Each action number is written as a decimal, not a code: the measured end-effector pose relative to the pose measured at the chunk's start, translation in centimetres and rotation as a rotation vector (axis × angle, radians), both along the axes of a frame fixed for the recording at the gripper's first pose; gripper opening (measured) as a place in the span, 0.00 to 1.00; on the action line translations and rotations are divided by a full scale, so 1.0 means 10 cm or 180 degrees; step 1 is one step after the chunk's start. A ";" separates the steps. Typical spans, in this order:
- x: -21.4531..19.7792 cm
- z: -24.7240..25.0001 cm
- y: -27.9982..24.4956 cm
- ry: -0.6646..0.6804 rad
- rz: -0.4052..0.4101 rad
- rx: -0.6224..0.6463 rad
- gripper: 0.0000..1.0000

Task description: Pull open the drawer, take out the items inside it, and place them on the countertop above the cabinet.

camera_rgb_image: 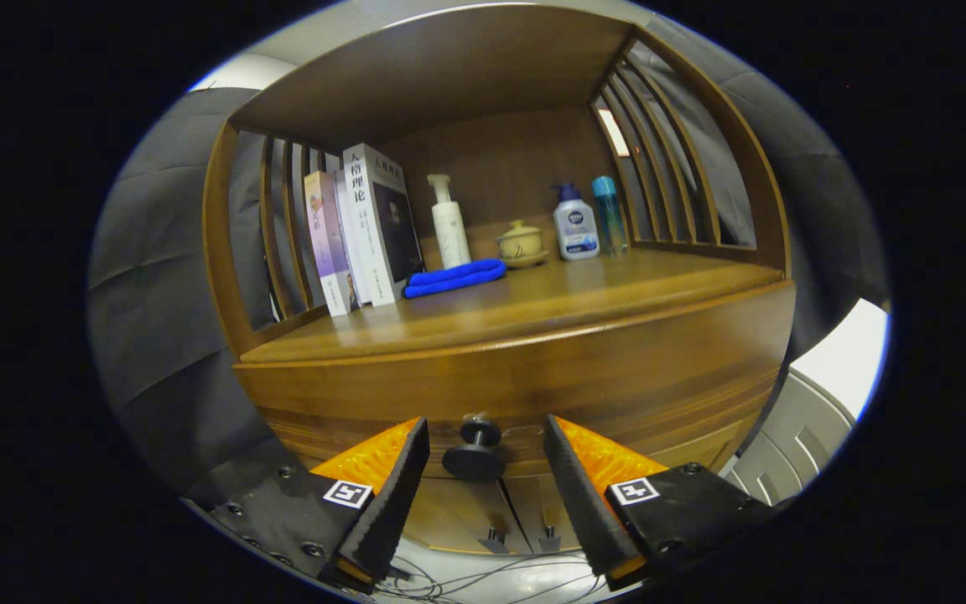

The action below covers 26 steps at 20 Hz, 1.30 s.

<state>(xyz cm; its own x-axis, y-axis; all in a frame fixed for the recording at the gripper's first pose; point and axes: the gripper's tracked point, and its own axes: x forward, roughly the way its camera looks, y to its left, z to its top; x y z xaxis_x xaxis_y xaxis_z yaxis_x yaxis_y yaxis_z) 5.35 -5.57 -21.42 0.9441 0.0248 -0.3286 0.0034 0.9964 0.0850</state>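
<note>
Gripper view looks along the two fingers of the gripper (485,436), which stand spread apart with a wide gap between them, holding nothing. In that gap, just ahead of the fingertips and touching neither, sits the dark round knob (475,453) of the drawer (533,390); the knob's disc faces the camera on a short stem fixed to the wooden drawer front. The drawer is closed, its front flush with the face of the wooden cabinet (349,403), so whatever lies inside is hidden. Below the knob, two lower cabinet doors meet at a seam, each with a small dark handle (493,537), and some thin cables (483,579) trail over the pale floor beneath them. Above the drawer front runs the countertop (533,306), framed by a wooden hutch with slatted sides and a curved top. At its back left, several books (366,231) stand upright, leaning slightly. Just beside them lies a folded blue cloth (454,278), and behind it stands a white pump bottle (449,225). Further right come a small lidded cup on a saucer (521,243), a white bottle with a blue pump (575,225), and a slim teal bottle (609,214) near the right slats.
</note>
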 end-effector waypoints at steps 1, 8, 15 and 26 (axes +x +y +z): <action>0.01 -0.05 -0.01 0.0040 -0.0009 -0.0031 0.76; 0.02 -0.13 0.01 0.0066 -0.0009 -0.0316 0.62; 0.05 -0.16 0.03 0.0084 0.0007 -0.0562 0.39; -0.25 -0.16 0.04 0.0094 0.0072 -0.0733 0.35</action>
<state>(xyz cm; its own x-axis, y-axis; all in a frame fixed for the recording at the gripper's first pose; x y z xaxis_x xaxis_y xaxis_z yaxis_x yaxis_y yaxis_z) 2.84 -5.14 -23.02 0.9341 -0.0329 -0.3555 -0.0201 0.9893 -0.1444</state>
